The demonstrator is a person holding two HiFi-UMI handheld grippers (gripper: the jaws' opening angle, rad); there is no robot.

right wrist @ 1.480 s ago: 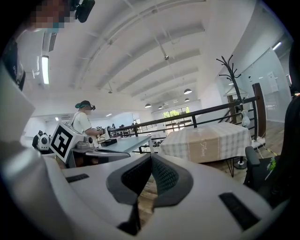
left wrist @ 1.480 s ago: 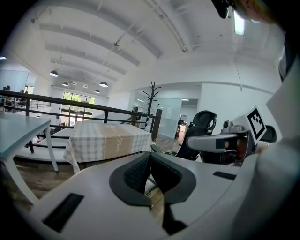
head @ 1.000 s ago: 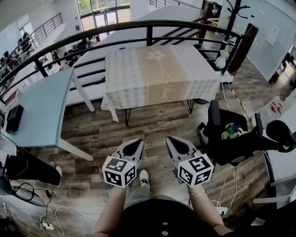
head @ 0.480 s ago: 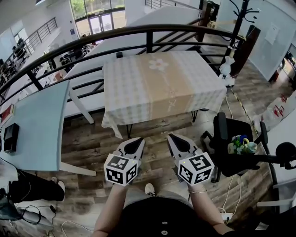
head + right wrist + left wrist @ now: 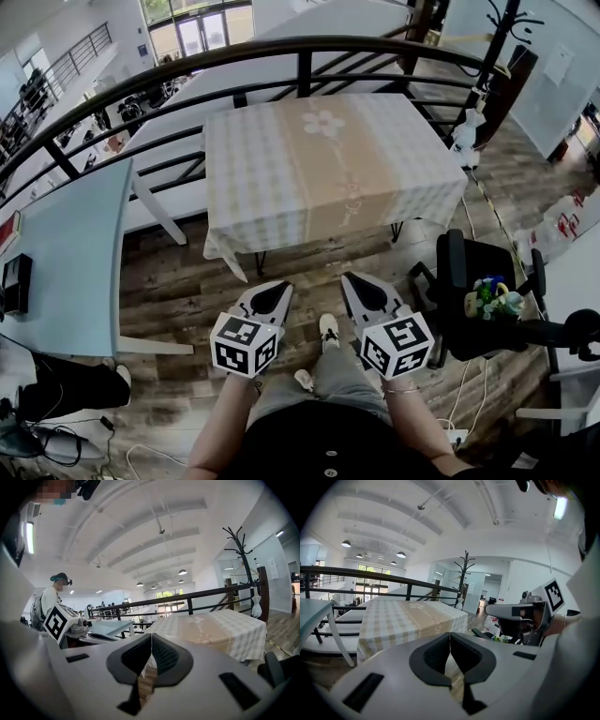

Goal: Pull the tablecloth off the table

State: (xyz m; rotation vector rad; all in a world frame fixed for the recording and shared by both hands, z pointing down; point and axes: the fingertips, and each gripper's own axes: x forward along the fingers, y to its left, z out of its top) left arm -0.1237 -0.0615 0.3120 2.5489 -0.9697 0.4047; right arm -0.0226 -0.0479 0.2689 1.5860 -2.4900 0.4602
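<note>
A beige and white checked tablecloth [image 5: 328, 164] with a tan middle stripe and a flower print covers a table ahead of me, its edges hanging over the sides. It also shows in the left gripper view as the tablecloth [image 5: 408, 620] and in the right gripper view as the tablecloth [image 5: 211, 627]. My left gripper [image 5: 277, 288] and right gripper [image 5: 350, 280] are held side by side over the wooden floor, short of the cloth's near edge. Both are shut with nothing between their jaws.
A black railing [image 5: 281, 56] curves behind the table. A light blue table [image 5: 66, 253] stands at the left. A black office chair [image 5: 478, 300] holding a small colourful object stands at the right. A coat stand [image 5: 502, 42] is at the far right. Wooden floor [image 5: 178, 281] lies between me and the table.
The view has moved closer to the covered table, which sits larger and more central. Both grippers keep their place in front of me and stay shut.
</note>
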